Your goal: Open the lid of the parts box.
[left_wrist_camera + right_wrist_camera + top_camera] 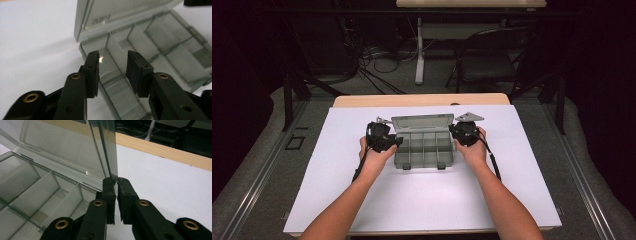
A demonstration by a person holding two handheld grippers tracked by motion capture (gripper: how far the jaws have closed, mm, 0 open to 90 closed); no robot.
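A smoky clear compartment box (422, 150) lies open on the white board, its lid (423, 122) standing up at the back. In the high view my left gripper (397, 143) is at the box's left end. The left gripper view has my left gripper (113, 60) open, jaws apart over the leftmost compartment of the box (155, 37), nothing between them. My right gripper (458, 132) is at the box's right end. In the right gripper view my right gripper (116, 182) is shut on the side edge of the raised lid (65, 145). All the compartments that I can see are empty.
The white board (412, 200) covers a wooden table (422, 100) whose far edge shows behind the box. Beyond it stand a black chair (487, 60), a desk leg (419, 50) and loose cables (377, 65) on the floor.
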